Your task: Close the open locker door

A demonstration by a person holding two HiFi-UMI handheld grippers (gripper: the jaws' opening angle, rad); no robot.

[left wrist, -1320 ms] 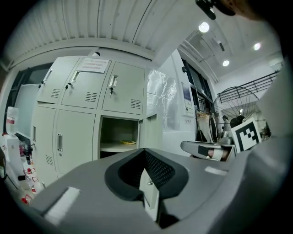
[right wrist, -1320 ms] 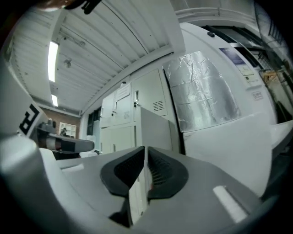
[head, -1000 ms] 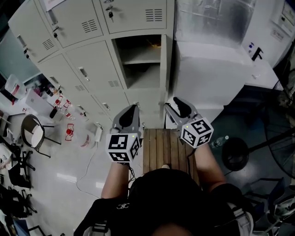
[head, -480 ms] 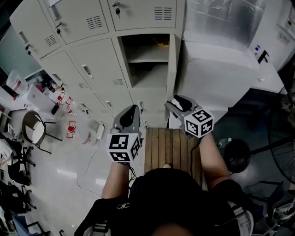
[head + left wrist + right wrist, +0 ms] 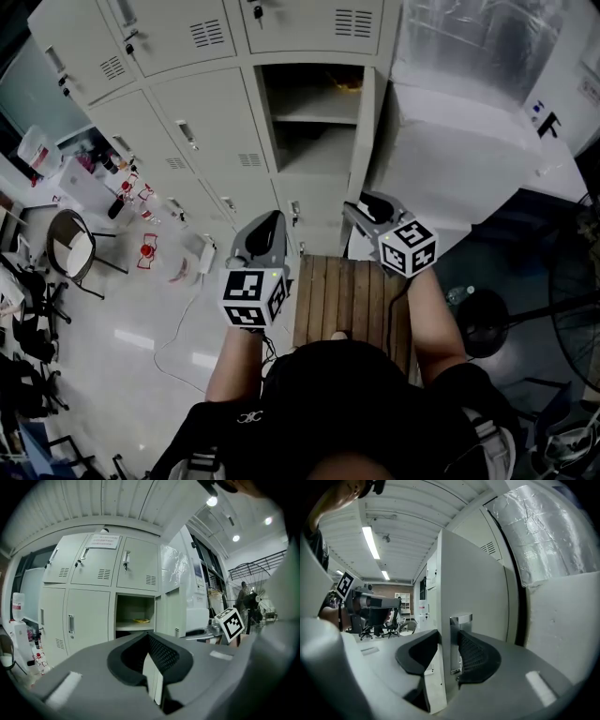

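Note:
The open locker door (image 5: 368, 141) stands edge-on toward me, swung out to the right of its open compartment (image 5: 314, 127). My right gripper (image 5: 362, 209) is at the door's lower free edge. In the right gripper view the door (image 5: 473, 583) and its metal handle (image 5: 456, 641) sit between the jaws of that gripper (image 5: 449, 645). The jaws are closing, and both pads look to touch the door. My left gripper (image 5: 263, 228) hangs shut and empty, left of the door and apart from it. In the left gripper view it (image 5: 150, 645) points at the compartment (image 5: 134, 616).
I stand on a wooden platform (image 5: 342, 300) before the grey lockers (image 5: 202, 131). A white plastic-wrapped cabinet (image 5: 459, 122) stands just right of the door. A yellow item (image 5: 139, 619) lies on the compartment's shelf. A chair (image 5: 70, 253), bottles (image 5: 131, 192) and a cable (image 5: 183, 337) lie at the left; a fan (image 5: 577, 309) at the right.
My right gripper has moved forward onto the door's edge and its jaws have narrowed. The lockers sit lower in the head view. The left gripper has hardly moved.

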